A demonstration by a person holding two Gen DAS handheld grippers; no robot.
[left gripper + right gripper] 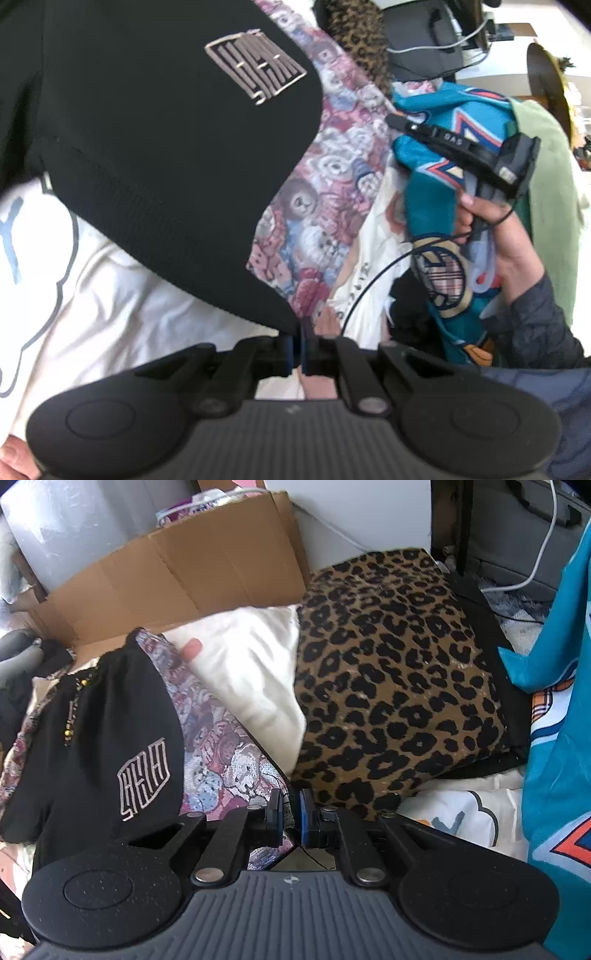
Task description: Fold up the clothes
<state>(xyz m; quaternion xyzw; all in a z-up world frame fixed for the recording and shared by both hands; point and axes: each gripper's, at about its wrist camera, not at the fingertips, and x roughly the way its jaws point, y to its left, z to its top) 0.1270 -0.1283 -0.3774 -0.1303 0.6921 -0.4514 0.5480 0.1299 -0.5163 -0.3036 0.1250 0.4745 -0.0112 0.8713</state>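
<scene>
between both grippers, the patterned garment (325, 184) is held raised: left gripper (295, 349) fingers clamp its corner with a black garment (147, 147), right gripper (291, 821) fingers clamp its edge; judged mid-fold, next aligning edges evenly.

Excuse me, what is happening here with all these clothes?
A person is sorting a pile of clothes with a hand-held gripper in each hand. The left hand-held gripper is shut on the edge of a black garment with an embroidered logo, lifting it over a white printed shirt. The right hand-held gripper is shut on a patterned animal-print fabric, beside a leopard-print garment. A teal jersey hangs close by. Nothing looks folded yet.
</scene>
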